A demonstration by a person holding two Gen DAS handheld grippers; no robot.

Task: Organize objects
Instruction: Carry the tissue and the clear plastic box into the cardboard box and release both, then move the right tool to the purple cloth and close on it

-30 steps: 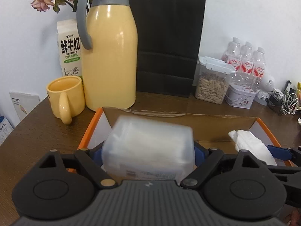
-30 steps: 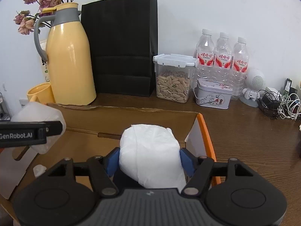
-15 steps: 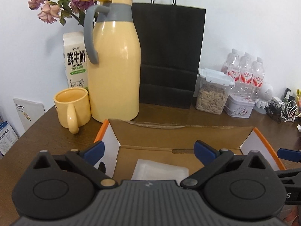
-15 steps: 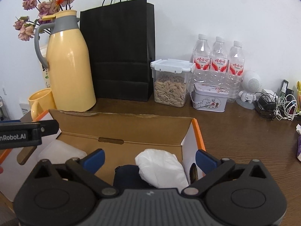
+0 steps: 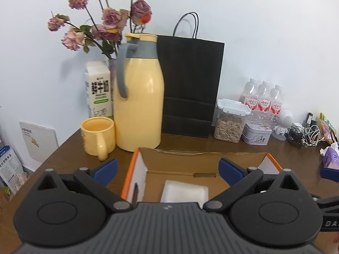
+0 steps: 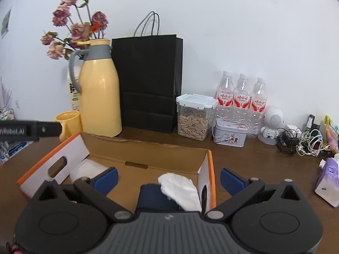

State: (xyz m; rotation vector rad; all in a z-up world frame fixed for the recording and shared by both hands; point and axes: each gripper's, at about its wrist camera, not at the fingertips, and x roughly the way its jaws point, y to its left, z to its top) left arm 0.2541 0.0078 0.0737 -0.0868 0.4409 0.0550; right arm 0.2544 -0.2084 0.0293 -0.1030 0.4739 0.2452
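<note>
Left tool open; white pack half hidden — box.

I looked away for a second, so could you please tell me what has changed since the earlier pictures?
Both grippers let go: the left gripper released the clear pack and the right gripper the white bag. Both now lie in the box. The jaws have just opened wide, and the grippers drew back and up. Flask, mug and black bag are unchanged.
</note>
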